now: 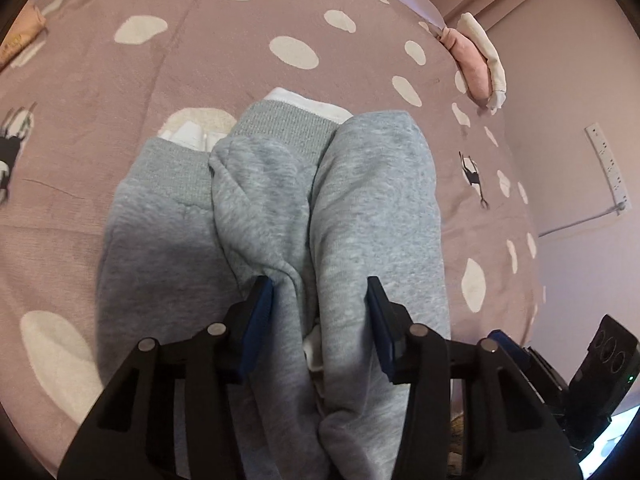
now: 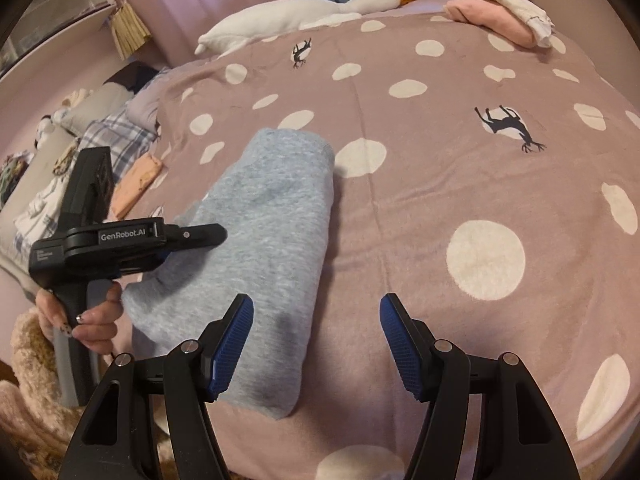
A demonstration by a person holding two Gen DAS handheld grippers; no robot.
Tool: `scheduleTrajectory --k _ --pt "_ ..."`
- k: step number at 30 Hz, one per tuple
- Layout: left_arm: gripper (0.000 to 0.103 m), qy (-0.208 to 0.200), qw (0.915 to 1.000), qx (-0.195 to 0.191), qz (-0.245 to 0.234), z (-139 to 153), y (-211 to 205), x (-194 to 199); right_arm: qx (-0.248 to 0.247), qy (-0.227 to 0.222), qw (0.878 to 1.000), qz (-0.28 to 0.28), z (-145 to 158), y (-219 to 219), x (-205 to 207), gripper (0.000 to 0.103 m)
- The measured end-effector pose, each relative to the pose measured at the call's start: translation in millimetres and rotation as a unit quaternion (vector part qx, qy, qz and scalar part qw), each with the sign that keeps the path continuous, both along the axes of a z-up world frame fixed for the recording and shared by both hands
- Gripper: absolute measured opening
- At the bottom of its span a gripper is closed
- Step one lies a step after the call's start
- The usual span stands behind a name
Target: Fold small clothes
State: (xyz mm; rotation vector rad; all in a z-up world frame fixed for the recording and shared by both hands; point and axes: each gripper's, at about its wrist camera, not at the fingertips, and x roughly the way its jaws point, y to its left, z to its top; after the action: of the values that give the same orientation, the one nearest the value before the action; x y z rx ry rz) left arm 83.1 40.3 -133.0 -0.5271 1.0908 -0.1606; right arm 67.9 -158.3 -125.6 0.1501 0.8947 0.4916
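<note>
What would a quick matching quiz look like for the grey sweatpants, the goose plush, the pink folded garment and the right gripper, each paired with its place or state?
Things:
1. grey sweatpants
2. goose plush
3. pink folded garment
4. right gripper

Places or states:
A. far right corner of the bed, under a cream cloth
B. jaws apart, nothing between
C. folded, mid-bed
D. along the far edge

Pairs: 1-C, 2-D, 3-A, 4-B

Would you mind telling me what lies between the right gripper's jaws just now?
Only bare blanket, as the right wrist view shows: the right gripper is open, and the grey garment lies beside its left jaw.
</note>
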Motion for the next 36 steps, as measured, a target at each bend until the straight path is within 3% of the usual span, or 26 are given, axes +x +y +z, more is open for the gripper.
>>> scheduleTrajectory --k 2,4,7,15,17,18,20,22,24,26,29,32,34,36 --pt "0.055 -0.003 0.9999 0.01 0.003 5.5 2.0 -5.9 -0.003 -0.001 1.0 0.001 0.1 0.6 -0.1 0.065" --pt "0.07 -0.006 0.9997 0.02 0.009 9.1 5.1 -10.1 -0.003 -0.004 1.0 0.001 0.9 0.1 -1.3 0.065" --pt "0.075 -0.013 0.9996 0.014 0.019 9.5 15.1 -16.1 0.0 -0.001 1.0 0.0 0.0 -0.6 -0.2 0.065" --pt "0.075 0.014 0.9976 -0.064 -0.022 -5.1 7.5 -2.4 0.002 0.011 1.0 -0.004 -4.0 -0.7 4.0 0.065" --pt "0.074 0.019 0.9971 -0.069 -0.025 -8.4 2.8 6.4 0.002 0.012 1.0 -0.006 -4.2 -1.1 3.0 0.065" --pt "0.07 0.023 0.9974 -0.064 -0.023 -9.6 0.8 10.6 0.003 0.013 1.0 -0.007 -4.4 -1.7 3.4 0.065" --pt "0.053 0.025 0.9979 -0.057 -0.019 -11.1 -0.2 15.4 0.004 0.015 1.0 -0.008 -4.8 -2.0 3.7 0.065" --pt "0.028 0.021 0.9979 -0.058 -0.019 -10.9 1.2 15.0 0.002 0.016 1.0 -0.008 -5.3 -1.7 3.4 0.065" --pt "0.021 0.012 0.9985 -0.052 -0.012 -3.8 4.3 8.5 0.001 0.017 1.0 -0.008 -6.2 -0.9 3.6 0.065" --pt "0.019 -0.001 0.9992 -0.04 0.0 13.0 6.6 -3.1 -0.001 0.019 1.0 -0.008 -5.6 0.5 5.2 0.065" --pt "0.018 -0.048 0.9972 -0.057 0.01 45.6 14.2 -25.7 -0.005 0.012 1.0 -0.003 -1.4 4.5 5.3 0.065" --pt "0.017 -0.076 0.9964 -0.023 0.031 66.3 23.6 -50.0 -0.005 0.002 1.0 0.006 3.7 9.9 4.5 0.065" --pt "0.018 -0.083 0.996 -0.011 0.031 67.8 31.4 -62.5 -0.005 -0.004 1.0 0.016 6.2 15.0 3.4 0.065" --pt "0.019 -0.065 0.9972 -0.005 0.036 54.3 40.4 -68.7 -0.006 -0.007 1.0 0.024 6.6 20.4 2.9 0.065"
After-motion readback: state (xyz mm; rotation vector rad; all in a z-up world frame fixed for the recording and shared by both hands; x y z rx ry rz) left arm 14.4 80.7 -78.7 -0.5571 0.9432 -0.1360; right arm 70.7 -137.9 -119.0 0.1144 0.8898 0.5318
